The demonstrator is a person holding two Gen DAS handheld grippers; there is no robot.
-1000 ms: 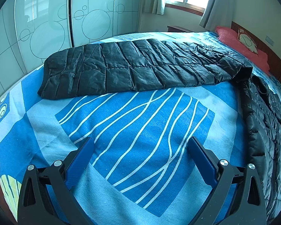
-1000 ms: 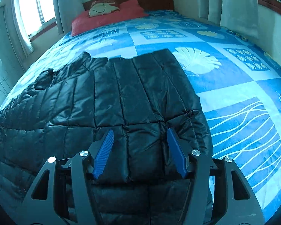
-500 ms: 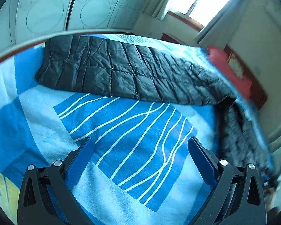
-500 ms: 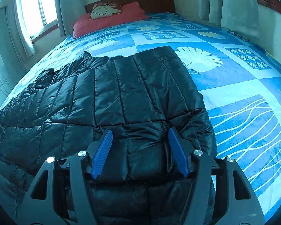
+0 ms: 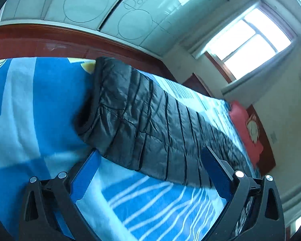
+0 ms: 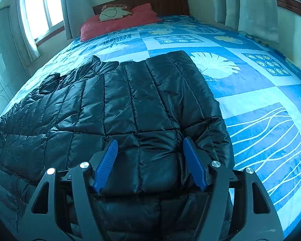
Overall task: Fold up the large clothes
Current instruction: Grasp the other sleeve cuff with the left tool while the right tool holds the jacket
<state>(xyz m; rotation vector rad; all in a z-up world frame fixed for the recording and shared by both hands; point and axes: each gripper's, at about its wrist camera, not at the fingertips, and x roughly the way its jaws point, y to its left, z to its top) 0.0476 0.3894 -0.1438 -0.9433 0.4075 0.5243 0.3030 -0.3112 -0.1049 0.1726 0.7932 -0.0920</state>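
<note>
A black quilted down jacket (image 6: 118,108) lies spread on the blue patterned bedspread (image 6: 260,100). In the left wrist view its long sleeve (image 5: 150,124) stretches across the bed, cuff end at the left. My left gripper (image 5: 150,160) is open and empty, hovering just in front of the sleeve near its cuff. My right gripper (image 6: 150,146) is open, its blue fingers (image 6: 108,160) spread over a folded sleeve on the jacket's body, gripping nothing.
A red pillow (image 6: 118,20) lies by the wooden headboard (image 6: 160,2). A wardrobe with glass doors (image 5: 110,10) stands beyond the bed's foot edge. Curtained windows (image 6: 42,10) are on the side walls.
My left gripper has swung toward the sleeve's cuff end and tilted, so the sleeve is now much closer. My right gripper has stayed almost still over the jacket.
</note>
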